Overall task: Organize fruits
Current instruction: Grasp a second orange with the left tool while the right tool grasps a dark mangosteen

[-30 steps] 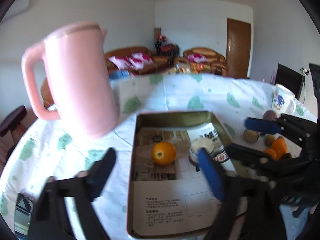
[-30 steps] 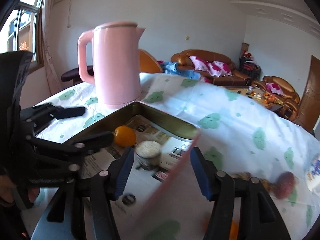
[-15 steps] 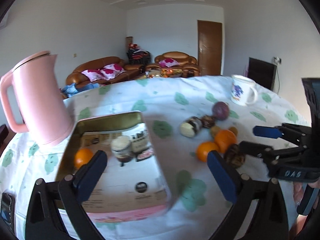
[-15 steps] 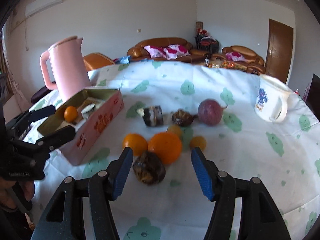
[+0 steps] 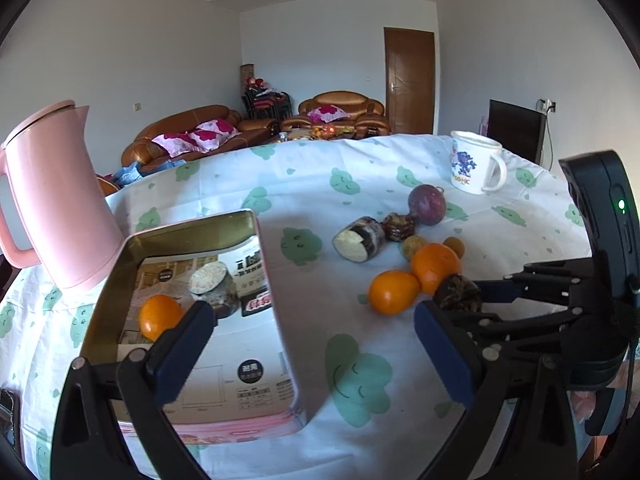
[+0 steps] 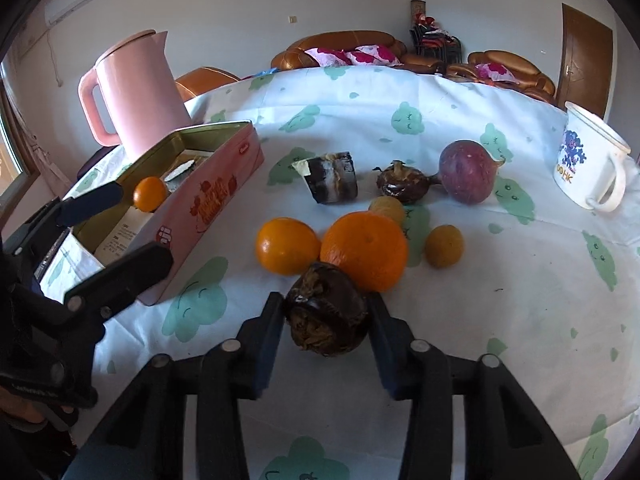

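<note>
My right gripper (image 6: 326, 316) is shut on a dark brown wrinkled fruit (image 6: 326, 314) resting on the tablecloth; it also shows in the left wrist view (image 5: 458, 293). Just beyond it lie a large orange (image 6: 364, 250), a smaller orange (image 6: 287, 245), two small yellow fruits (image 6: 444, 245), a purple fruit (image 6: 468, 178), another dark fruit (image 6: 402, 184) and a cut dark piece (image 6: 332, 178). The pink tin (image 5: 120, 276) holds one orange (image 5: 159, 316) and a cut piece (image 5: 212, 284). My left gripper (image 5: 312, 348) is open and empty over the tin's right side.
A pink kettle (image 5: 56, 200) stands behind the tin at the left. A white printed mug (image 5: 474, 168) stands at the far right. The round table has a white cloth with green prints (image 5: 356, 376). Sofas and a door lie beyond.
Both grippers swung from the tin toward the fruit pile. My right gripper moved forward and closed on the dark brown fruit. The left gripper stayed open.
</note>
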{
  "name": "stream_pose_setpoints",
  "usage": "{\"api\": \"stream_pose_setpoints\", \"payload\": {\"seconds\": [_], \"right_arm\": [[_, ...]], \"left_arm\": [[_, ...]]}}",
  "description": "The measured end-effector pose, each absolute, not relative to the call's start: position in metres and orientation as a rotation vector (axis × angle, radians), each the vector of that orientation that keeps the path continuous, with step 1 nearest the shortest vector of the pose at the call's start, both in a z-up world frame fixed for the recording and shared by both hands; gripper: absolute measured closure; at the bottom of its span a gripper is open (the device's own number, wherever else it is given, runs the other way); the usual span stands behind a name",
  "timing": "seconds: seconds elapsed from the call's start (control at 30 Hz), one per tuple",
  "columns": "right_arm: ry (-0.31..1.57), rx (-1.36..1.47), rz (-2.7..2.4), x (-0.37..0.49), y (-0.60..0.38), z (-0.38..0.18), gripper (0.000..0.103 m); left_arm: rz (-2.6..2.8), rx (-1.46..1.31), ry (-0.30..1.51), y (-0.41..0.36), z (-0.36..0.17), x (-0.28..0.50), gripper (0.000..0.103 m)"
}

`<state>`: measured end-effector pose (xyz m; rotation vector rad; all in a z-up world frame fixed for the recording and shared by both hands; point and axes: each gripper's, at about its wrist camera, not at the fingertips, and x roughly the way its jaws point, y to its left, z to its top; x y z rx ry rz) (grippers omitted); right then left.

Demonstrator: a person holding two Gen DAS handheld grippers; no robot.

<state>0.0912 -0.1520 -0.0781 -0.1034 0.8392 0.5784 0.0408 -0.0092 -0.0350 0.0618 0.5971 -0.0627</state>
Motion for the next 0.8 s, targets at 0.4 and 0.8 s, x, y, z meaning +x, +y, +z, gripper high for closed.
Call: {"api": "stream_pose_setpoints", "payload": {"seconds": [0.4,0.8], "right_arm": [[0.672,-0.077,0.413,0.087,-0.193,-0.049,0.061],[0.688,-0.059,0.381,0.109,-0.2,-0.056,0.06]], "left_arm": [[-0.128,0.098,0.638,-0.038,-0.038,0.062,0.012],[-0.193,0.136,0.817,-0.064,-0.063,0.104,0.045]]}}
